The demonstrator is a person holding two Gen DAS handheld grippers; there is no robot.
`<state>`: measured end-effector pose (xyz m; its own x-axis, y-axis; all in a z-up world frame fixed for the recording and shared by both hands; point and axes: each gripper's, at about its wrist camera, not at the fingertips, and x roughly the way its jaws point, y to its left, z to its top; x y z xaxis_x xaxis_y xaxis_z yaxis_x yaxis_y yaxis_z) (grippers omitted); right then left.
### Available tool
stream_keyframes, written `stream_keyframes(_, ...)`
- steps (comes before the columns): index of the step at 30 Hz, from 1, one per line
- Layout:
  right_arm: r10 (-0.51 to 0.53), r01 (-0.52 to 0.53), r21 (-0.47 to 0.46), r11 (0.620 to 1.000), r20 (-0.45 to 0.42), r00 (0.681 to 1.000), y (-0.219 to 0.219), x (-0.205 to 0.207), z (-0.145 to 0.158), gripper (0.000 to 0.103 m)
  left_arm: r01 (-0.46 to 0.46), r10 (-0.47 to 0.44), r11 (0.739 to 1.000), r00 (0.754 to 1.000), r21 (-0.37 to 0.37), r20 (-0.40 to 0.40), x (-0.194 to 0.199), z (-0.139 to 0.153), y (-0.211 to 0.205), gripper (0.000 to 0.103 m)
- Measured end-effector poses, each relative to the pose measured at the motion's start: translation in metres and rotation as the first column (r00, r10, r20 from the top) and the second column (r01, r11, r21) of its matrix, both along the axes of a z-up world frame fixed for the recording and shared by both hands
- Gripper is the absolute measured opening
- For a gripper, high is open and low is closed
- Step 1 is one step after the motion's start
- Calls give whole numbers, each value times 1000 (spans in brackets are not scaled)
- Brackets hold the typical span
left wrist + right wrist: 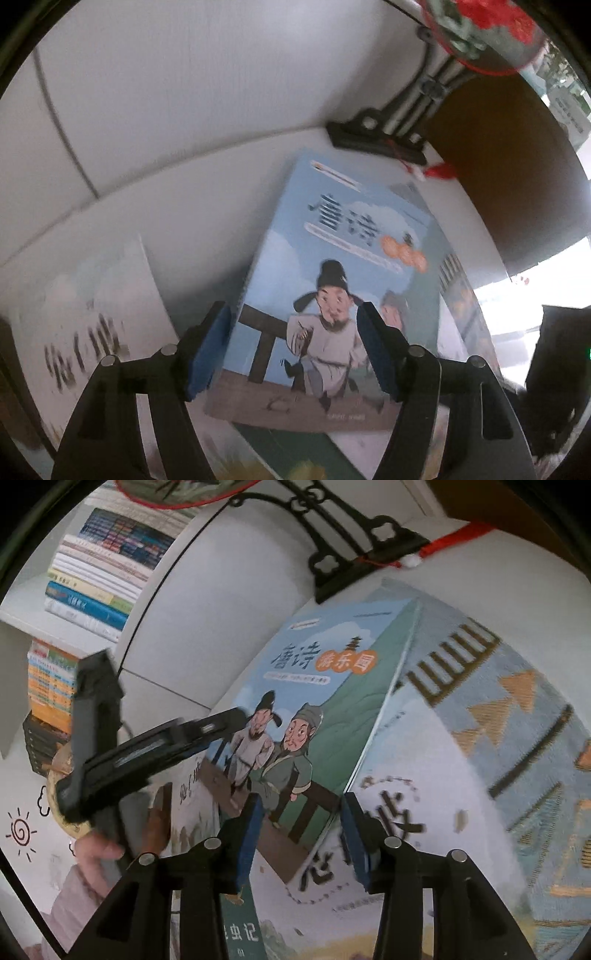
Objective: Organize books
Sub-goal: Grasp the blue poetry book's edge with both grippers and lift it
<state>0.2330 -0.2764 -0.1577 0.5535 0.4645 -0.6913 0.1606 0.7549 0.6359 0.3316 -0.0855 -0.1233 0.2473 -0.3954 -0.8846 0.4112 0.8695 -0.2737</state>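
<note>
Here both the left claw and right claw stand open astride the Tang-poetry picture book, gripping nothing, so it could slide off the books beneath

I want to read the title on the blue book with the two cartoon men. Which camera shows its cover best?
The right wrist view: the blue book shows its title and both men fairly sharply. In the left wrist view the same cover is blurred, and the second man sits behind a finger of the left gripper.
</note>
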Motion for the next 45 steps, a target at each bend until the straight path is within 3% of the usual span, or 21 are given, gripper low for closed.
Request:
stream_keyframes(5, 53, -55, -76, 996, -20, 998, -11, -14, 6, 46, 4, -4, 1000, 999, 13, -40, -55, -6, -1, 68)
stream_keyframes(12, 128, -139, -151, 979, -84, 988, -16, -63, 11, 51, -80, 76, 996, 988, -29, -132, -166, -10, 21, 69)
stream_keyframes(16, 230, -248, -160, 955, -120, 966, 0, -96, 12, 54, -127, 122, 992, 979, -21, -161, -239, -12, 38, 69)
stream_keyframes(22, 356, -383, -178, 906, -164, 920, 27, -152, 11, 55, -213, 185, 974, 943, -77, -276, -298, -24, 65, 69)
stream_keyframes(27, 397, -432, -147, 890, -218, 892, 32, -194, 6, 55, -227, 204, 971, 952, -77, -230, -313, -14, 77, 69)
stream_keyframes(33, 366, -388, -190, 902, -141, 920, 22, -189, 11, 55, -291, 271, 952, 945, -93, -181, -286, -18, 84, 69)
stream_keyframes(36, 353, -374, -198, 906, -135, 926, 21, -177, 8, 55, -318, 293, 943, 933, -97, -209, -282, -29, 81, 67)
stream_keyframes(37, 354, -375, -195, 906, -132, 926, 20, -177, 7, 55, -321, 301, 941, 938, -103, -174, -285, -27, 79, 68)
stream_keyframes(41, 362, -375, -227, 899, -96, 927, 24, -182, 8, 57, -314, 295, 943, 943, -111, -156, -288, -26, 66, 68)
stream_keyframes(45, 355, -362, -184, 914, -72, 932, 23, -185, 7, 58, -326, 308, 939, 939, -110, -153, -287, -27, 61, 68)
